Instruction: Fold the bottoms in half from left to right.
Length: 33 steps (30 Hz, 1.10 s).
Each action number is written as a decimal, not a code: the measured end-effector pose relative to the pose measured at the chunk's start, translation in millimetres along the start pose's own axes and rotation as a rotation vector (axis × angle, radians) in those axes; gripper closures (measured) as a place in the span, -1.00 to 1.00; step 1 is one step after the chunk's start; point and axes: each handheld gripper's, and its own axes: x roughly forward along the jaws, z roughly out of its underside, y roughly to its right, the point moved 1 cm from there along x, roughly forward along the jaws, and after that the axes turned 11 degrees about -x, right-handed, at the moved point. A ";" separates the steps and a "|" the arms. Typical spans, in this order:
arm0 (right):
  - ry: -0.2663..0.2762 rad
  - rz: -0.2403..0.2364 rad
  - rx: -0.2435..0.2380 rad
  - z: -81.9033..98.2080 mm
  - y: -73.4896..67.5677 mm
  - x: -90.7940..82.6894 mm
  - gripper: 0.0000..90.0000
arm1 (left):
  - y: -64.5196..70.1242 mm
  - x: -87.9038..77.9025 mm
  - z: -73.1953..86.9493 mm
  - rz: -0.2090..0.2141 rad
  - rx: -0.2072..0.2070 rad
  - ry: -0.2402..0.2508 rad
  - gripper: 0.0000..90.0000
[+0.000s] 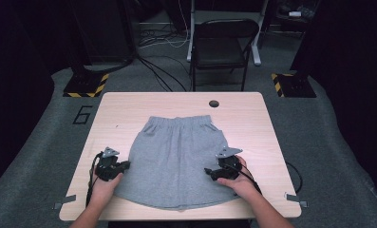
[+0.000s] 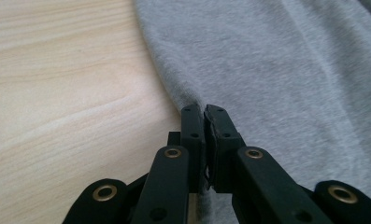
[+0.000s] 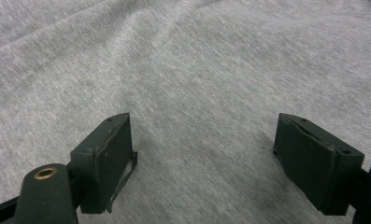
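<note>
One grey skirt [image 1: 176, 159] lay flat at the middle of the wooden table [image 1: 252, 118], waistband toward the far edge, hem toward the near edge; I took the skirt as landmark. I read no label or print on its fabric. The one piece of writing I could read was a figure "6" [image 1: 83, 115] marked on the floor left of the table. I worked two grippers. My left gripper [image 2: 203, 114] sat at the skirt's left edge, its jaws pressed together; whether they pinched the cloth's margin there I could not tell. My right gripper [image 3: 202, 154] rested over the skirt's right part, jaws spread wide with bare cloth between them. Bare tabletop ran left, right and beyond the skirt, with one round hole [image 1: 213, 103] beyond the waistband. One folding chair [image 1: 224, 45] stood beyond the table.
</note>
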 end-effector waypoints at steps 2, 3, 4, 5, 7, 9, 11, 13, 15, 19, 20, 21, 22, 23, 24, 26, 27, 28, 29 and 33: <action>-0.002 0.001 0.001 0.0 -0.3 -0.1 -0.57 | 3.6 -2.1 -3.8 0.012 0.015 -0.012 0.93; -0.003 0.000 0.002 0.0 -0.3 -0.1 -0.57 | 5.7 -3.2 -5.8 0.024 0.021 -0.013 0.93; -0.001 0.001 0.002 0.0 -0.4 0.0 -0.57 | 7.5 -3.9 -7.1 0.022 0.030 -0.007 0.93; -0.003 0.003 0.002 -0.1 -0.4 -0.1 -0.57 | 10.4 -5.5 -9.5 0.025 0.048 -0.014 0.93; -0.003 0.000 0.001 0.0 -0.2 -0.1 -0.58 | 16.7 -8.5 -13.5 0.030 0.078 -0.021 0.93; -0.003 -0.001 0.001 -0.1 -0.1 0.0 -0.58 | 22.7 -9.4 -19.2 0.051 0.083 -0.013 0.93; -0.004 0.003 0.000 -0.1 -0.4 0.1 -0.58 | 25.6 -9.7 -21.8 0.059 0.087 -0.013 0.93; 0.001 0.006 0.001 0.0 -0.5 0.4 -0.58 | 36.1 -9.0 -29.1 0.081 0.101 -0.005 0.93; -0.003 -0.002 -0.004 -0.1 0.1 0.2 -0.58 | 51.2 -7.2 -38.1 0.110 0.137 -0.020 0.93; -0.003 -0.001 0.001 -0.1 -0.1 0.1 -0.58 | 65.4 -2.7 -45.5 0.119 0.187 -0.044 0.93; -0.003 -0.001 0.001 -0.1 -0.1 0.1 -0.58 | 69.6 -0.4 -47.1 0.122 0.201 -0.042 0.93; -0.001 0.002 0.000 -0.1 -0.1 0.2 -0.58 | 77.6 3.9 -49.6 0.125 0.228 -0.052 0.93; 0.000 0.003 0.000 0.0 -0.2 0.3 -0.58 | 81.6 5.9 -50.7 0.125 0.237 -0.051 0.93; -0.002 0.002 -0.001 -0.1 -0.1 0.2 -0.58 | 84.7 6.9 -52.3 0.123 0.250 -0.059 0.94; -0.002 0.001 -0.007 0.2 0.2 0.1 -0.58 | 87.9 7.4 -54.1 0.127 0.258 -0.062 0.94; -0.005 0.000 -0.007 0.1 0.2 0.0 -0.58 | 93.6 6.7 -58.8 0.133 0.272 -0.063 0.94; -0.005 0.000 -0.007 0.1 0.2 0.0 -0.58 | 93.6 6.7 -58.8 0.133 0.272 -0.063 0.94; -0.004 -0.002 -0.006 0.1 0.2 0.0 -0.58 | 97.6 5.4 -62.0 0.132 0.282 -0.058 0.94; -0.006 -0.003 -0.007 0.1 0.2 0.0 -0.58 | 102.3 2.2 -67.6 0.137 0.302 -0.056 0.94; -0.007 -0.001 -0.008 0.1 0.2 -0.1 -0.58 | 108.9 -7.1 -79.5 0.124 0.336 -0.055 0.94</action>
